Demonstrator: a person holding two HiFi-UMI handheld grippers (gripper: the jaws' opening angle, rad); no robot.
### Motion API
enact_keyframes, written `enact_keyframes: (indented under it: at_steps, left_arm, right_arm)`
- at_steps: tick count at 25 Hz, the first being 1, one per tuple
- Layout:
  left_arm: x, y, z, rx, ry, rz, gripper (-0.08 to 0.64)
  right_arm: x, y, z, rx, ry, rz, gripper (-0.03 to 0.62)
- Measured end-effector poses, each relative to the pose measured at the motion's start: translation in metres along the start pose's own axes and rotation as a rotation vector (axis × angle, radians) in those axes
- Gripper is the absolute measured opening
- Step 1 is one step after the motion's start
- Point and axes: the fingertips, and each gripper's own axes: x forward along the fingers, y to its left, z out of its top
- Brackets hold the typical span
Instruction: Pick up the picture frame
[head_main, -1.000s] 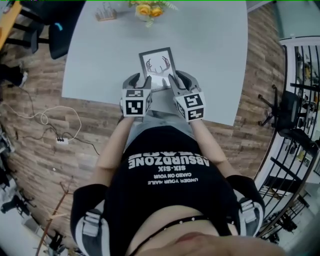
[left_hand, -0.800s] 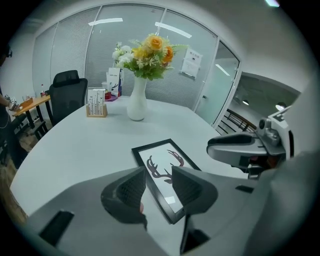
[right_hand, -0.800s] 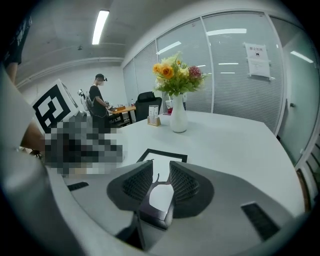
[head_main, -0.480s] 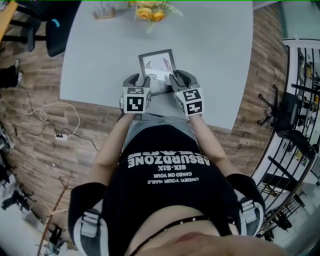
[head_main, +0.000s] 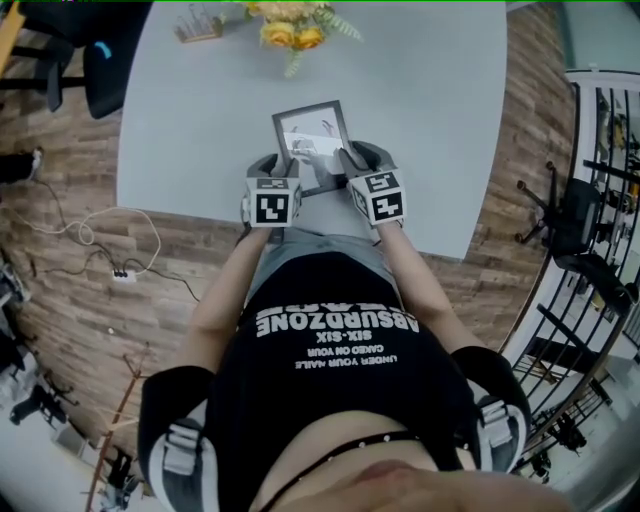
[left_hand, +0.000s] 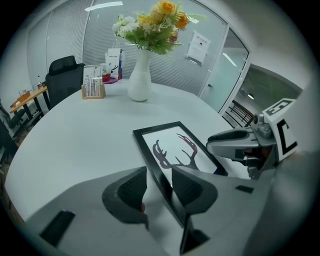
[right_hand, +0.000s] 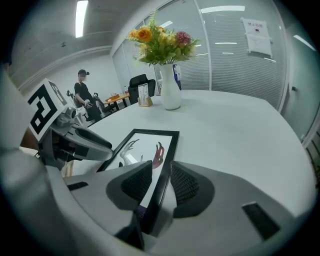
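Note:
The black picture frame (head_main: 312, 135) with a deer-antler print lies flat on the pale grey table (head_main: 430, 110), close to the near edge. My left gripper (head_main: 280, 163) straddles the frame's left rim; in the left gripper view the rim (left_hand: 156, 159) runs between the open jaws of this gripper (left_hand: 159, 182), with a gap at the outer pad. My right gripper (head_main: 358, 158) straddles the right rim (right_hand: 162, 161). Its jaws have just been opening and stand wide around the rim, with this gripper (right_hand: 161, 182) not pressing on it.
A white vase of yellow and orange flowers (head_main: 292, 35) stands behind the frame, with a small wooden holder (head_main: 198, 22) to its left. A dark office chair (head_main: 110, 60) stands at the table's far left. A person (right_hand: 82, 90) stands in the background. Black railing (head_main: 600, 200) is at the right.
Both grippers have sunk toward the table and tilted down. They now sit lower along the frame's two side rims. The frame itself has not moved.

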Motion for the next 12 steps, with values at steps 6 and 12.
enact_keyframes:
  at_steps: [6, 12]
  left_arm:
    - [0.005, 0.001, -0.004, -0.015, 0.018, 0.010, 0.152]
    - [0.009, 0.001, -0.007, -0.019, 0.032, 0.021, 0.152]
  right_arm:
    - [0.007, -0.004, -0.012, 0.029, 0.031, -0.001, 0.126]
    - [0.010, -0.005, -0.020, 0.060, 0.046, 0.005, 0.126]
